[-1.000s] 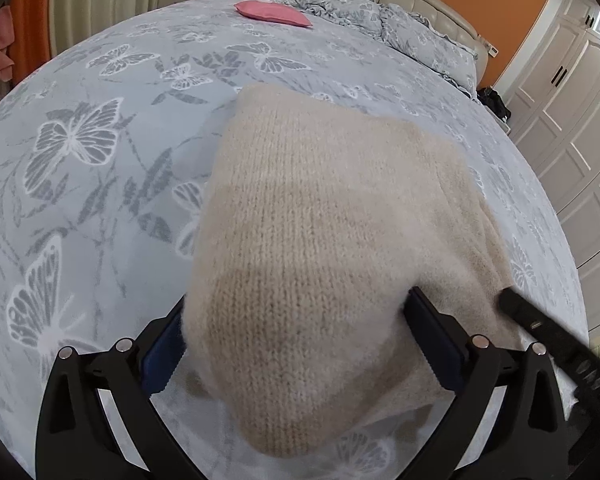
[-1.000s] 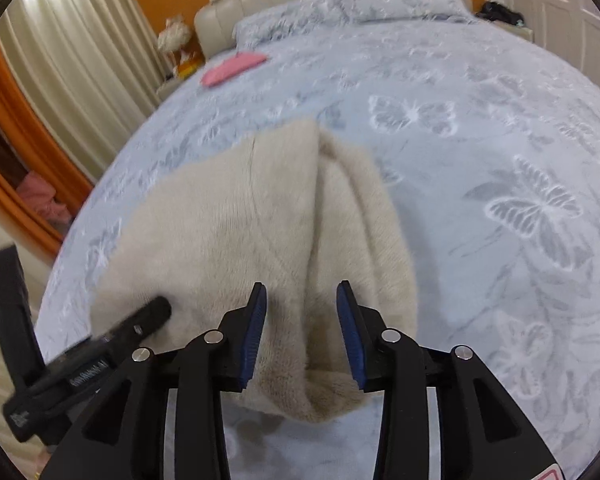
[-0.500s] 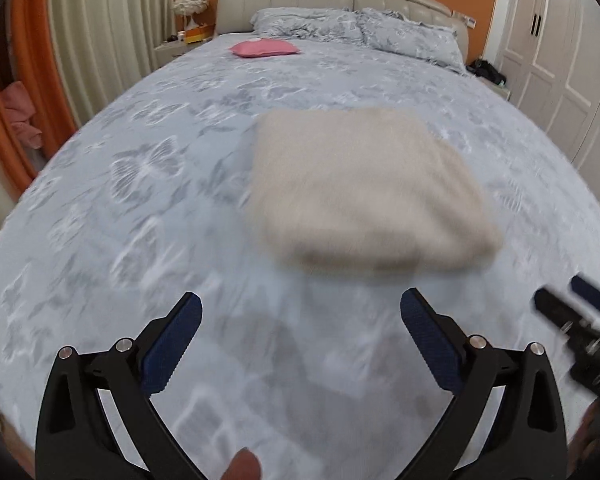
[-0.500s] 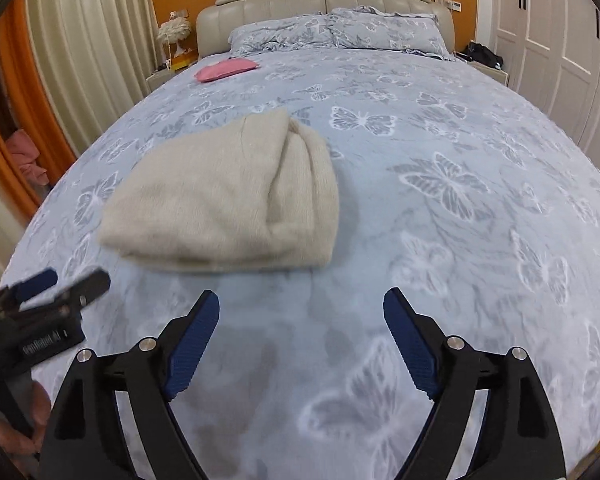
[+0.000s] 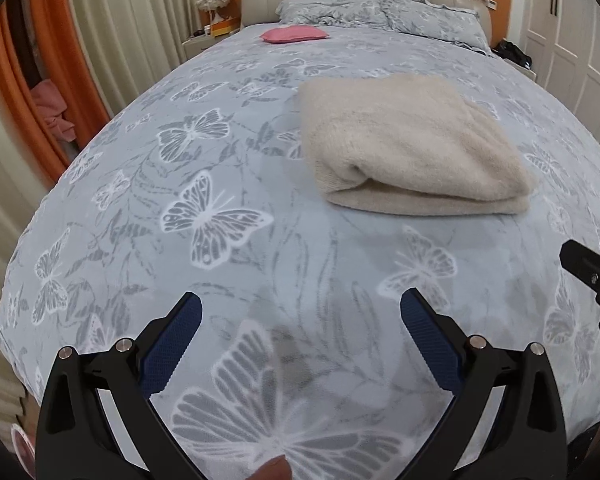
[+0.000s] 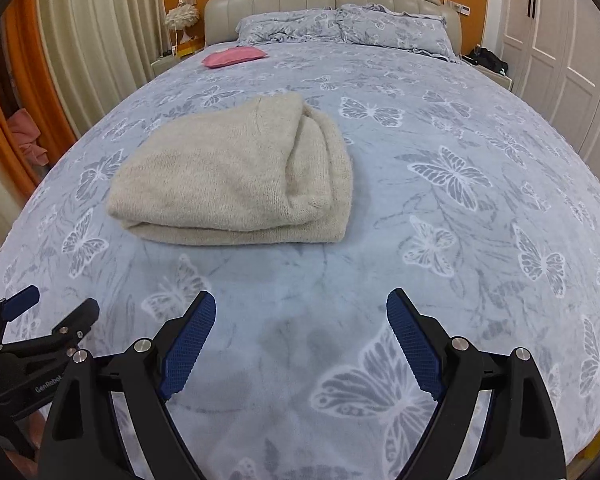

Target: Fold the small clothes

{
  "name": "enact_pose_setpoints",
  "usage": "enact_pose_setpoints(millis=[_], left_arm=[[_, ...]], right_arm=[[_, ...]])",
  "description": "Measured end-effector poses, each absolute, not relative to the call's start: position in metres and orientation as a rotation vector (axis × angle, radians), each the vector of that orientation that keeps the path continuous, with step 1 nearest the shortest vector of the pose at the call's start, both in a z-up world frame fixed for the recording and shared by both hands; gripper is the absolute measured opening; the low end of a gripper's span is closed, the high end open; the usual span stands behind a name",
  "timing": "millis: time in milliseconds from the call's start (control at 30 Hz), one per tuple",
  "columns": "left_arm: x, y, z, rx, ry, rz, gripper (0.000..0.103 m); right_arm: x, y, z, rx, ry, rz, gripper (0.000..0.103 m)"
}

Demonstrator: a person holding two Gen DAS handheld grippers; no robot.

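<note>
**Sweater folded, both grippers drawn clear**

On the left, orange and cream curtains (image 6: pixel 80 40) hang beside the bed. The left gripper (image 5: pixel 300 344) hovers over the near part of the butterfly-print bedspread (image 5: pixel 220 216), its jaws spread wide with nothing between them. Beyond it, toward the middle of the bed, the beige knit sweater (image 6: pixel 236 176) lies as a compact folded bundle, its layered edge facing the near side, well apart from both tools. A pink item (image 6: pixel 234 57) rests far off near the pillows (image 6: pixel 340 26). To the right, the right gripper (image 6: pixel 300 344) also stands wide and empty; its jaws have just been opening, with only bedspread between them.

By the look of it, the folding of this garment is finished and the release is done. The next move probably calls for fetching another small garment, or tidying the slightly bulging right edge of the bundle.
</note>
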State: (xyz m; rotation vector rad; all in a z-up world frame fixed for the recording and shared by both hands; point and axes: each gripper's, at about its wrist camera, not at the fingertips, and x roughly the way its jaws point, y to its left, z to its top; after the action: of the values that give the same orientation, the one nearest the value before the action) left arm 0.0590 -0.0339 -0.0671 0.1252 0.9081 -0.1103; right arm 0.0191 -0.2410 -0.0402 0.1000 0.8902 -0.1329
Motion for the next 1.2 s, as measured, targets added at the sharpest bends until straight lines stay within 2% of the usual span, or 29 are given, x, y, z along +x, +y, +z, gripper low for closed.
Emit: enact_pose_setpoints(millis=[367, 900, 1200], left_arm=[[0.059, -0.040, -0.071, 0.115, 0.932, -0.136, 0.098], [0.064, -0.039, -0.082, 0.103, 0.990, -0.127, 0.098], [0.051, -0.045, -0.078, 0.153, 0.917, -0.137, 0.098]], right_arm=[[0.017, -0.230, -0.041, 0.048, 0.892, -0.123, 0.085], [0.016, -0.243, -0.043, 0.113, 0.908, -0.131, 0.085], [0.015, -0.243, -0.045, 0.124, 0.915, -0.113, 0.086]])
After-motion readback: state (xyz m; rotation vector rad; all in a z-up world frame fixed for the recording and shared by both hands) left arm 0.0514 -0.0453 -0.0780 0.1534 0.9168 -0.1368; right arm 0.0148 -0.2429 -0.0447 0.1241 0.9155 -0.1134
